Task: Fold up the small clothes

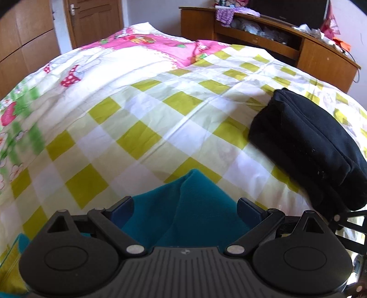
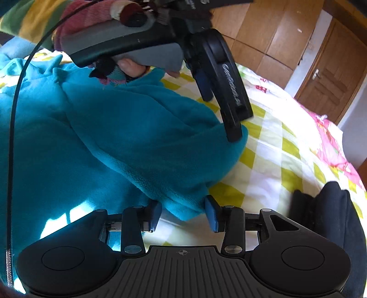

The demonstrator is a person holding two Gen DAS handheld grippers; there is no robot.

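Right gripper point(image 2: 183, 212) parted wide around a hanging fold of the teal fleece garment point(image 2: 128, 137), pads not touching it. Left gripper point(image 1: 185, 209) spread wide too, over a peaked corner of the same fleece, clamping nothing. Rumpled, thick, half-folded on the checked bedspread point(image 1: 142, 114). Beside it, a folded black garment point(image 1: 305, 146). Farther off, a wooden shelf unit point(image 1: 263, 39) crammed with unclear clutter.

A bed point(image 1: 174, 96) is covered by a sheet checked in yellow-green and white, with pink strawberry print towards its far end. Beyond its far edge a wooden door point(image 1: 96, 20) and a cluttered wooden shelf unit point(image 1: 321, 57) are seen. Bright daylight is cast across the sheet.
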